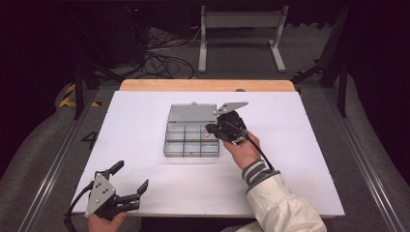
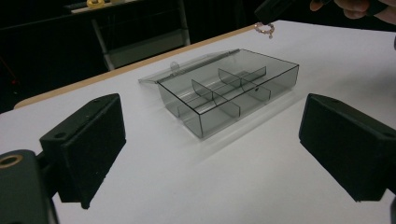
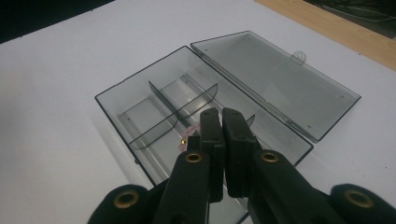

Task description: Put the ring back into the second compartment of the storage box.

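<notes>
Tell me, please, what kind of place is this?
Probably a lab or studio set up for recording. A white table stands between dark curtains, loose cables lie on the grey floor, and metal rails run alongside it.

Lab or recording studio, not a home. White work board (image 1: 145, 183) laid on a wooden tabletop (image 1: 208, 85), with dark curtaining on every side. Beyond the right gripper (image 1: 212, 129), on grey carpet: a tangle of loose cables (image 1: 162, 60) and a pale metal stand (image 1: 240, 34). Black tripod legs (image 1: 80, 87) off to the far left of it, with yellow-black hazard tape (image 1: 67, 96) at their foot. Metal rails (image 1: 46, 169) flank the table.
</notes>
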`<state>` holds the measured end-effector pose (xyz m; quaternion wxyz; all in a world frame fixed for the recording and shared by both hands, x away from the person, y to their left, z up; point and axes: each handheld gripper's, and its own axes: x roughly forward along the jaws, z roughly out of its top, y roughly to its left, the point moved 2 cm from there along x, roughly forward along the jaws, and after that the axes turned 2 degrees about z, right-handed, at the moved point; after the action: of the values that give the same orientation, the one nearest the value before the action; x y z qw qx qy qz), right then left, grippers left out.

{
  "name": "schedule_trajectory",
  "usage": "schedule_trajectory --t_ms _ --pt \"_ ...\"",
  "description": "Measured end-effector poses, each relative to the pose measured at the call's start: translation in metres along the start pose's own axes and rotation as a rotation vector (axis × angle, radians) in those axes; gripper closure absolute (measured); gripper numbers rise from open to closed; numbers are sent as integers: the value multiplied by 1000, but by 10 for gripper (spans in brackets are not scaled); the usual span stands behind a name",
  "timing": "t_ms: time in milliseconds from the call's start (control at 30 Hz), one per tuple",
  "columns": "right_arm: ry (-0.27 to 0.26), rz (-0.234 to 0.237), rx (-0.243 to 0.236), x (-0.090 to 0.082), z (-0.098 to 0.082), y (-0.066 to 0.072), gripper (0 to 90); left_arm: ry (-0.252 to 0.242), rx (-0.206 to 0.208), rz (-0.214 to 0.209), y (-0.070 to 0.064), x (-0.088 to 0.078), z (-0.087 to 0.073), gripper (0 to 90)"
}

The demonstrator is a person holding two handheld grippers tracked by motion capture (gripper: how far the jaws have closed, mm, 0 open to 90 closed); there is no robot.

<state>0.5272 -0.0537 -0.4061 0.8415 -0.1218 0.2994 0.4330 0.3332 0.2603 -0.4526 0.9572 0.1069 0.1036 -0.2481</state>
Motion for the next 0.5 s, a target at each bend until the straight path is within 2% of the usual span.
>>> schedule_trajectory --t_ms 233,500 --pt "-28 -17 9 16 -1 0 884 1 0 0 0 0 0 77" --pt "-36 -12 43 34 -1 -3 884 1 1 -1 0 0 0 78"
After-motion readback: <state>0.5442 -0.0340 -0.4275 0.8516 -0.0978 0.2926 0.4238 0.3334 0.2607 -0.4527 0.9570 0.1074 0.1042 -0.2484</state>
